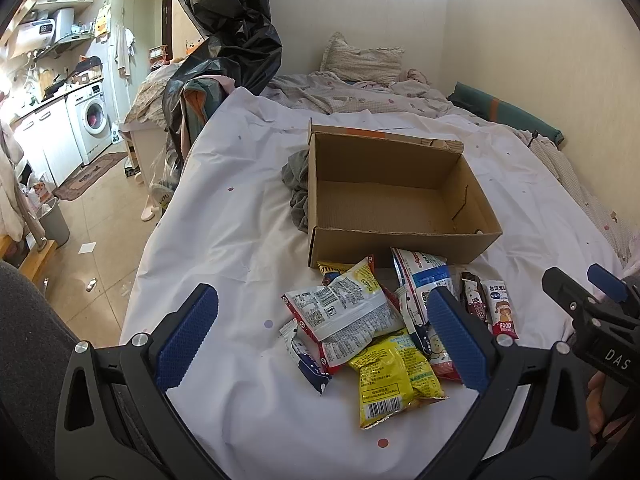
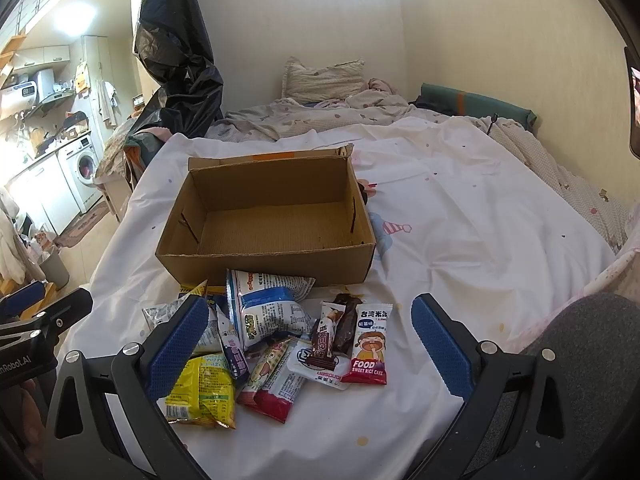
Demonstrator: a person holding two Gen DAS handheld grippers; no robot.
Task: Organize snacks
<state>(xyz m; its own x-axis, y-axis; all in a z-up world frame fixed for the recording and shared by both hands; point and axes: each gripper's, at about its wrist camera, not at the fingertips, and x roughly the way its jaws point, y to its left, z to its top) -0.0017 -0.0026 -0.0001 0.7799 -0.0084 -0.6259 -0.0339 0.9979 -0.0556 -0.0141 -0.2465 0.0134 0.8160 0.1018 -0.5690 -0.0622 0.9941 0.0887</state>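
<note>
An open, empty cardboard box (image 1: pixel 396 200) (image 2: pixel 272 216) stands on the white bedsheet (image 1: pixel 240 208). Just in front of it lies a pile of snack packets: a white and red bag (image 1: pixel 340 312), a yellow bag (image 1: pixel 394 380) (image 2: pixel 202 394), a blue and white bag (image 2: pixel 268 316), a red rice cake bar (image 1: pixel 502 312) (image 2: pixel 370 348) and a brown bar (image 2: pixel 326 334). My left gripper (image 1: pixel 320 332) is open and empty, hovering over the pile. My right gripper (image 2: pixel 310 344) is open and empty above the pile. Each gripper shows at the edge of the other's view (image 1: pixel 592 304) (image 2: pixel 36 320).
A grey cloth (image 1: pixel 296 188) lies at the box's left side. Pillows and a crumpled quilt (image 2: pixel 320 112) fill the far end of the bed, with the wall on the right. A black plastic bag (image 1: pixel 236 36) hangs at the left; the floor and a washing machine (image 1: pixel 90 120) lie beyond.
</note>
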